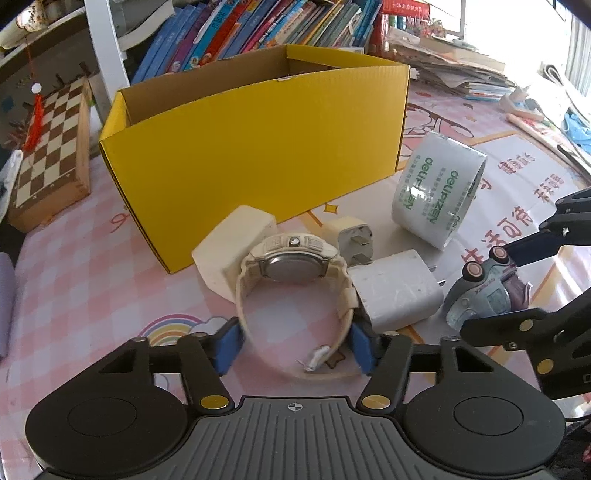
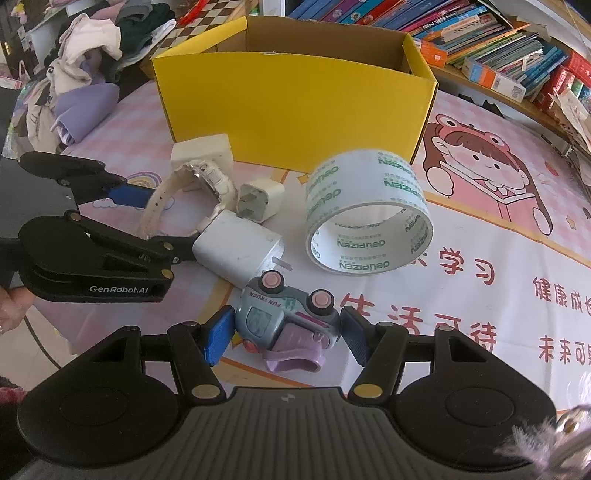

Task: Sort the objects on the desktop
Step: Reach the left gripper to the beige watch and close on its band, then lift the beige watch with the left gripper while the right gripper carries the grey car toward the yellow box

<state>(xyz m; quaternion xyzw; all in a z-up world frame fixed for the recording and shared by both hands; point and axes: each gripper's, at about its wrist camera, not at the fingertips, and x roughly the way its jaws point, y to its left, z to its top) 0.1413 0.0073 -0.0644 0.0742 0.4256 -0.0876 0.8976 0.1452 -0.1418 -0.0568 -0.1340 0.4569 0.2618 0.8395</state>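
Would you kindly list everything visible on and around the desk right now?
box: 1, yellow, open, back of mat
watch: 1, white, between left tongs' pads
chargers: 2, white, beside watch
white block: 1, behind watch
tape roll: 1, clear, green print, right of chargers
toy truck: 1, grey-blue and purple, on its side between right tongs' pads
chessboard: 1, brown-white, left
books: many, behind box
left tongs: open
right tongs: open

Box (image 1: 258, 122) interior mostly hidden, perhaps empty.
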